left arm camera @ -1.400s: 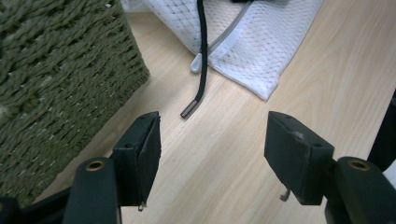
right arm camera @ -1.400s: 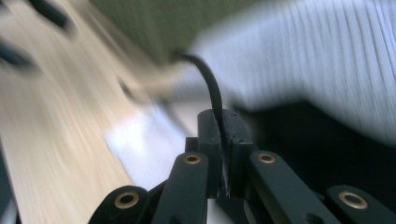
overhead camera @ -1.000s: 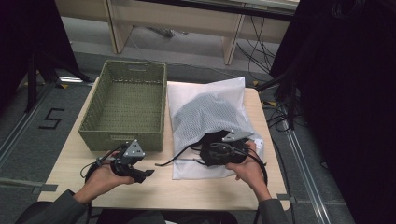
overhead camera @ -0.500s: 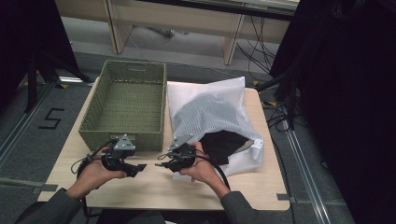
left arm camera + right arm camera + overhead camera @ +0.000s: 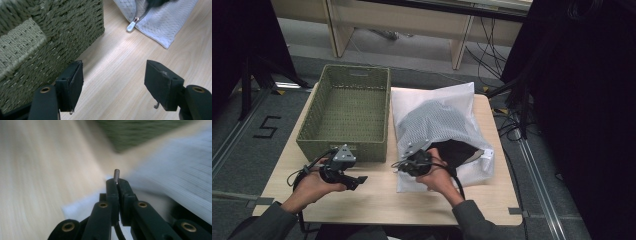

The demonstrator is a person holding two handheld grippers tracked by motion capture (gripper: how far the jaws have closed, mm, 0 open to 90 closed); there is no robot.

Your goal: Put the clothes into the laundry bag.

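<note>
Where metal zipper pull [image 5: 116,173] protrudes, white mesh bag [image 5: 437,125]

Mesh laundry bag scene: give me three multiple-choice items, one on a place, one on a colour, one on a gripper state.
1. Where is the basket relative to the mesh bag in the high view?
A. to its left
B. on top of it
C. to its right

2. What colour is the basket?
A. red
B. green
C. blue

3. How do the right gripper jaws stand?
A. wide apart over bare table
B. closed on the zipper pull
C. clamped on the basket rim

Answers: 1 A, the basket sits left of the bag; 2 B, its weave is olive green; 3 B, the metal tab pokes out between the pressed pads.
</note>
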